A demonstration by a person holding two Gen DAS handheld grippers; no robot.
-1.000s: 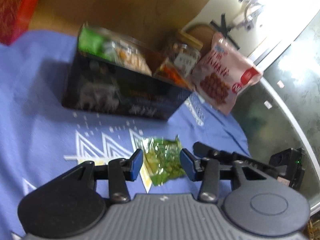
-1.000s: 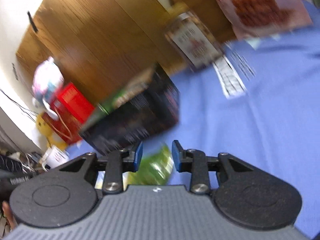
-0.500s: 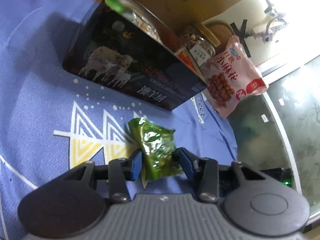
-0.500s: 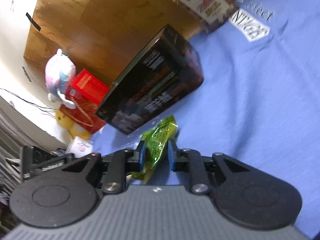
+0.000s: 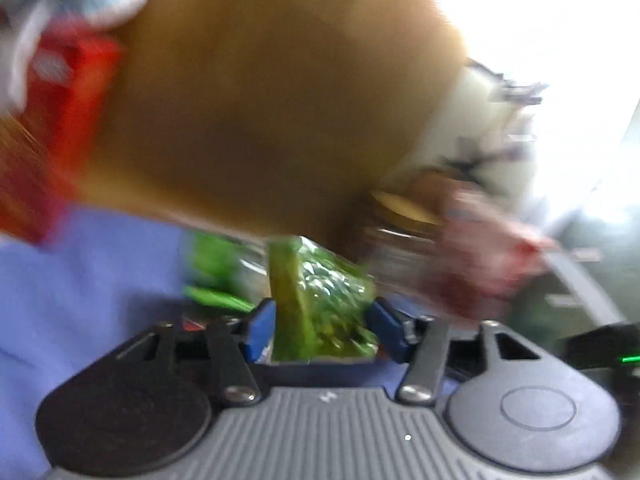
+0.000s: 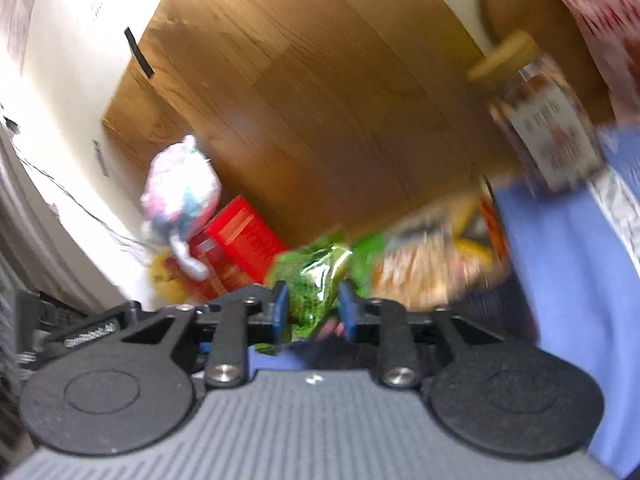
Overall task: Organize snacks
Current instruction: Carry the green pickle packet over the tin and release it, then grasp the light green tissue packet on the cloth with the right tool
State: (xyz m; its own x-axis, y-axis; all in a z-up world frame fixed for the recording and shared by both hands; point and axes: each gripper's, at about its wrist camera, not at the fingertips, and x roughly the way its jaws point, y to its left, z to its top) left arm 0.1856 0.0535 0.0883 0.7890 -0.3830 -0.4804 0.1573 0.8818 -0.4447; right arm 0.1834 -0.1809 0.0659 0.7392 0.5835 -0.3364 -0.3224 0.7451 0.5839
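The left wrist view is badly blurred. A green snack packet [image 5: 324,300] stands upright between the blue pads of my left gripper [image 5: 324,332], touching both, while the jaws are opening. In the right wrist view, a green snack packet [image 6: 316,280] fills the gap of my right gripper [image 6: 313,312], whose jaws are also opening. Both packets hang clear of the blue cloth [image 6: 580,280]. Just beyond the right gripper lies the open dark box [image 6: 432,264] full of snack bags. In the left view its contents show only as green smears [image 5: 216,272].
A cork-lidded jar [image 6: 552,136] and a pink snack bag [image 6: 600,12] stand right of the box. A red box [image 6: 240,240] and a plush toy [image 6: 180,196] sit on the wooden floor beyond the cloth's edge. A black device [image 5: 600,340] is at the right.
Both grippers closed on green packets lying on the cloth and have risen with them to the box's open top. The jaws now stand wider than half a second ago.
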